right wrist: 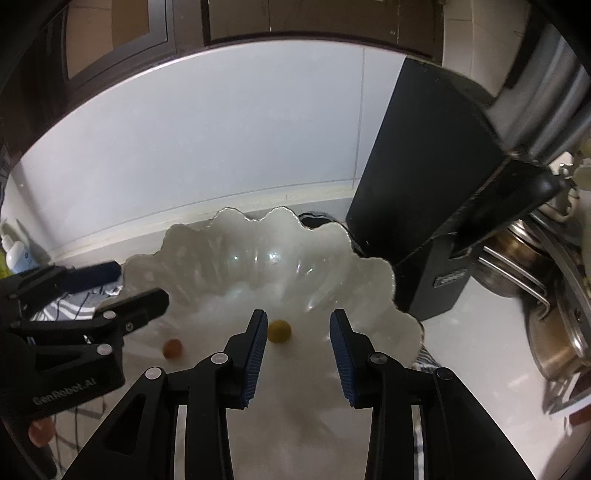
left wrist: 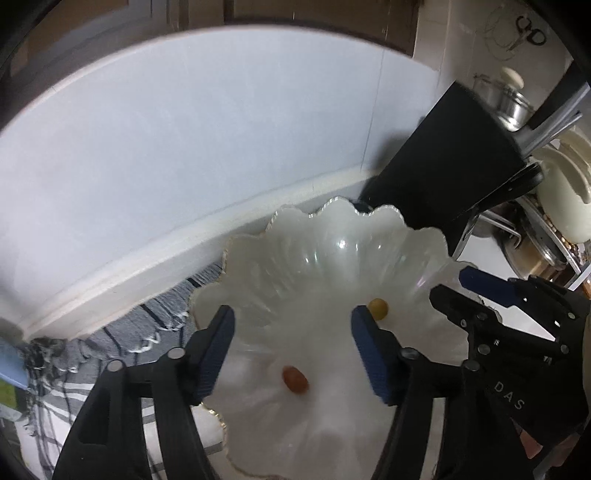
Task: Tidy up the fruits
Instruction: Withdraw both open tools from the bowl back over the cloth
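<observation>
A pale tiled wall (right wrist: 207, 147) is curving beneath dark wooden cabinets (right wrist: 110, 33). A black appliance (right wrist: 424, 184) is standing beside steel pots (right wrist: 517, 258); a striped cloth (left wrist: 110, 332) is covering the counter.

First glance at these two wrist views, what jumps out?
A big white scalloped bowl fills the middle of both views, with two small fruits inside: a yellow one and a reddish one to its left. Both hand-held grippers, left and right, hang open over it. A black box stands behind the bowl on the right.
</observation>
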### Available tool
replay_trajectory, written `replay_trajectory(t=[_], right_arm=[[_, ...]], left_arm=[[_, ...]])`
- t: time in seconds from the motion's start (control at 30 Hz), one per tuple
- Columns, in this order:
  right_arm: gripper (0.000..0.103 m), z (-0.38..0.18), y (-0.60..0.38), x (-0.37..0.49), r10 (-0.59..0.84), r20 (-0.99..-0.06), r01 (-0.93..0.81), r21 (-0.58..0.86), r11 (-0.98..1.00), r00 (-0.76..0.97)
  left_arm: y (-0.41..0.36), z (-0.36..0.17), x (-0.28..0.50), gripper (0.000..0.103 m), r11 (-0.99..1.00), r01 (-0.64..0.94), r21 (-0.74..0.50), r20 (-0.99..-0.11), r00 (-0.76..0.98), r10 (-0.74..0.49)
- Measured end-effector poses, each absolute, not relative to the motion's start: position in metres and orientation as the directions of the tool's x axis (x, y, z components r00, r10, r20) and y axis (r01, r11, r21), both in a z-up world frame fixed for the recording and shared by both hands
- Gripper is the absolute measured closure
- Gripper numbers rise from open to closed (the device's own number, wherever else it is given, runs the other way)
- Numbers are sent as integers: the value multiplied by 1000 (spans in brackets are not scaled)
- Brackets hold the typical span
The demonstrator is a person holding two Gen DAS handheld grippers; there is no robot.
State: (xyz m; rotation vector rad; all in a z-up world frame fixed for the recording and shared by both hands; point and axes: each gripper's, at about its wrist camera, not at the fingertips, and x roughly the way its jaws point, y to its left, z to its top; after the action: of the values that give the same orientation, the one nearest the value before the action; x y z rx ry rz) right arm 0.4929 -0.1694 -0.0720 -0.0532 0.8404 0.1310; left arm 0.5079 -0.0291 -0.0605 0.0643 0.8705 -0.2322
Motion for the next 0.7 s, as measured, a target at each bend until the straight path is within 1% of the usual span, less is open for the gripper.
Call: replay_trajectory(t=[0.07, 0.13, 0.17, 0.2, 0.37, 0.47, 0.7], right_arm=[[67, -67, -170, 485, 99, -738, -140, 5, 990, 668], [62, -60, -172, 475, 106, -728, -141, 12, 990, 678], [58, -57, -173, 470, 106, -722, -138, 15, 990, 683], [56, -54, -175, 466, 106, -717, -135, 16, 991, 689], [56, -33, -178, 436, 104, -676, -127, 15, 992, 730], [50, -19, -181, 415, 102, -648, -122, 14, 992, 755], [50, 2, -184, 369, 97, -588, -122, -3, 993, 803]], left_arm=[[-29, -51, 499, 27, 974, 225, -23, -746, 644, -166], [-28, -42, 489, 23, 974, 228, -13, -732, 661, -164], [-27, -38, 484, 23, 974, 228, -7, -724, 670, -162], [-27, -32, 476, 22, 974, 228, 2, -711, 685, -159], [-24, -11, 443, 15, 972, 231, 34, -659, 737, -152], [-23, -4, 426, 14, 971, 238, 28, -637, 753, -166], [-19, 13, 378, 14, 972, 236, 19, -591, 786, -179]])
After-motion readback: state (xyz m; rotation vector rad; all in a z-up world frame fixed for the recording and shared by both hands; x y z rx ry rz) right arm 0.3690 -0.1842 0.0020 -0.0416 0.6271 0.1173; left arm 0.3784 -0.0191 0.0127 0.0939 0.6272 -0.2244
